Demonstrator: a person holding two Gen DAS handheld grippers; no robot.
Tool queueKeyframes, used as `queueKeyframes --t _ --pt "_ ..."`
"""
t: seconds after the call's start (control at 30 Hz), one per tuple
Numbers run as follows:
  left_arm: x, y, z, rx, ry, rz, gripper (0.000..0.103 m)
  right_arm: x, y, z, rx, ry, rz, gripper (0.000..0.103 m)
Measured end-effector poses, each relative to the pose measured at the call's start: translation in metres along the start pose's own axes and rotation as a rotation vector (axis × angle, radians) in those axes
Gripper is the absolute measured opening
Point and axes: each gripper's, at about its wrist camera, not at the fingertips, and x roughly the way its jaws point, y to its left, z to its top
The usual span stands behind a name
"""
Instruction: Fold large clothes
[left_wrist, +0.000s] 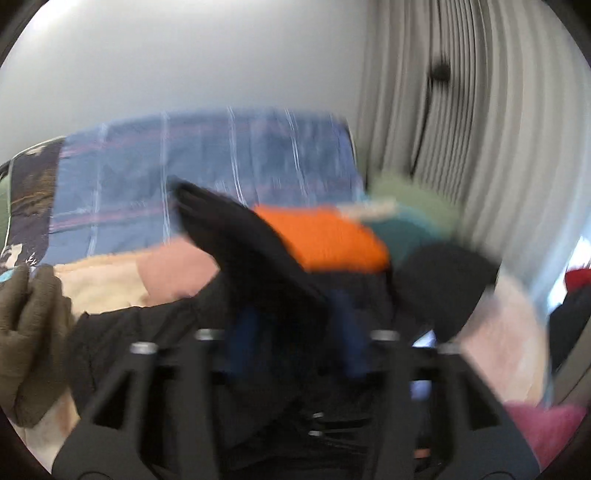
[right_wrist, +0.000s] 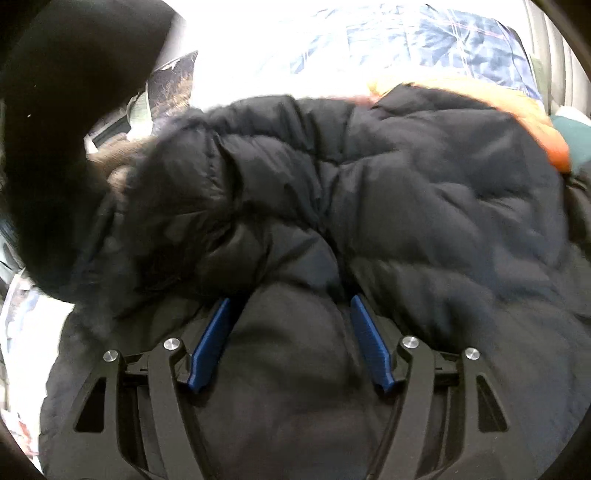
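Bed: I see a blue checked blanket (left_wrist: 207, 173) at 12 o'clock in my left view, with a heap of clothes on it.
Coat: the big black puffy coat (right_wrist: 406, 192) fills the middle of my right view. It lies on the bed, on top of the heap.
Other clothes: an orange one (left_wrist: 328, 240) sits at 1 o'clock, a pink one (left_wrist: 173, 269) at 9 o'clock.
Right tongs (right_wrist: 290, 306): they are wide open and press down around a fat bump of coat. They do not squeeze it.
Left tongs (left_wrist: 291, 321): black cloth sticks up between the blue tips. It is too blurry, so I cannot tell if they pinch it.
Doing it well: I think I should grab an edge, not the fat middle, and pull slowly and flat.
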Motion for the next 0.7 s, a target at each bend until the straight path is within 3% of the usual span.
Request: queueKeyframes --t 0.1,0.23,0.43,0.57,0.6,0.63,0.67,0.7 --pt "0.029 -0.014 -0.024 0.032 0.084 -0.019 0.059 -0.047 -0.019 -0.006 -0.012 -0.046 -0.019 0.074" --pt "0.029 0.004 -0.052 -0.09 0.1 -0.062 0.067 -0.073 -0.046 -0.005 0.041 -0.066 -0.007 0.075" --pt "-0.001 0.048 -0.088 -0.177 0.103 0.031 0.071 -0.056 -0.069 0.025 0.189 -0.092 0.101 0.076" --pt "-0.022 0.073 -0.105 -0.19 0.112 0.119 0.074 -0.024 -0.076 0.055 0.202 -0.094 0.012 0.079" --pt "-0.026 0.079 -0.107 -0.197 0.114 0.14 0.074 -0.014 -0.075 0.061 0.192 -0.085 -0.004 0.067" --pt "-0.031 0.087 -0.11 -0.217 0.115 0.167 0.074 -0.009 -0.072 0.064 0.174 -0.071 -0.011 0.013" --pt "-0.035 0.094 -0.113 -0.238 0.113 0.185 0.074 -0.007 -0.067 0.067 0.164 -0.055 -0.033 0.005" --pt "-0.041 0.104 -0.117 -0.268 0.109 0.205 0.074 -0.019 -0.062 0.065 0.18 -0.102 -0.06 0.004"
